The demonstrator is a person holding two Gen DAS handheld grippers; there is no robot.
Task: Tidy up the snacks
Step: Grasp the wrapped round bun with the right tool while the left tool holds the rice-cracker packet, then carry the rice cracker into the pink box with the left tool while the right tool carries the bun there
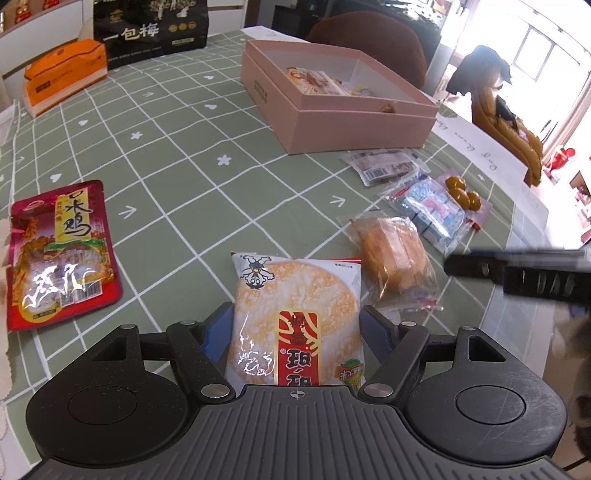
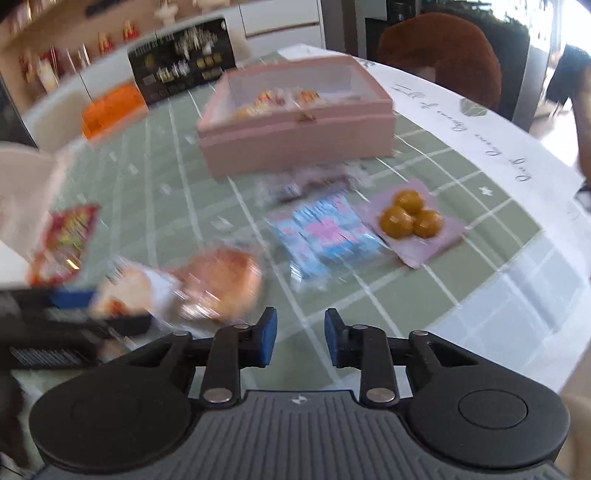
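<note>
My left gripper is shut on a rice cracker packet, white with a red label, held between its blue pads just above the green checked tablecloth. My right gripper is open and empty, low over the table near its front edge; it also shows in the left wrist view at the right. An open pink box with several snacks inside stands farther back; it also shows in the right wrist view. The right wrist view is blurred.
Loose snacks lie on the cloth: a red chicken pouch, a bread packet, a blue-pink packet, a packet with three yellow balls, and a barcode packet. An orange box and a black bag stand at the back.
</note>
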